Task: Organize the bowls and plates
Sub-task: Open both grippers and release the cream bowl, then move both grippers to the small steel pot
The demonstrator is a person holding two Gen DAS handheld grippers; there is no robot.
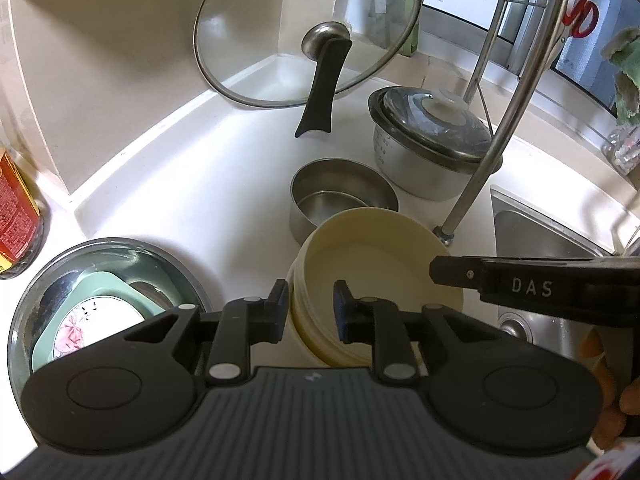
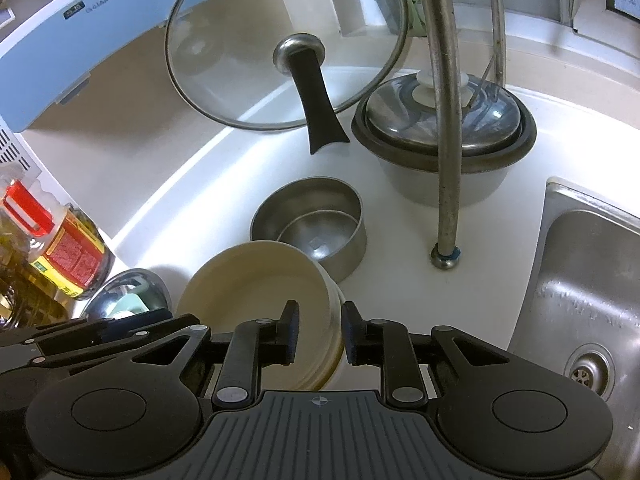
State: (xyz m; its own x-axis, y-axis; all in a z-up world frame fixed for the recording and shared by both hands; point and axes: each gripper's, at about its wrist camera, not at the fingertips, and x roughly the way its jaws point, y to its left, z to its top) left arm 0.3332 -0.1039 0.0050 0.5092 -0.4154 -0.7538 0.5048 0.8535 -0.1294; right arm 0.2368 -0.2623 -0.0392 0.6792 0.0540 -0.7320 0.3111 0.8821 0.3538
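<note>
The cream bowls (image 1: pixel 372 280) are sitting stacked on the white surface (image 1: pixel 224 200), just in front of the steel tin (image 1: pixel 344 194). The left tongs (image 1: pixel 311 304) and right tongs (image 2: pixel 319 334) are straddling opposite rims of the stack, each released, with gaps beside the pads. I think they are placed so because two grips keep a stack level. The steel bowl (image 1: pixel 48 300) is holding a green dish (image 1: pixel 100 312).
</note>
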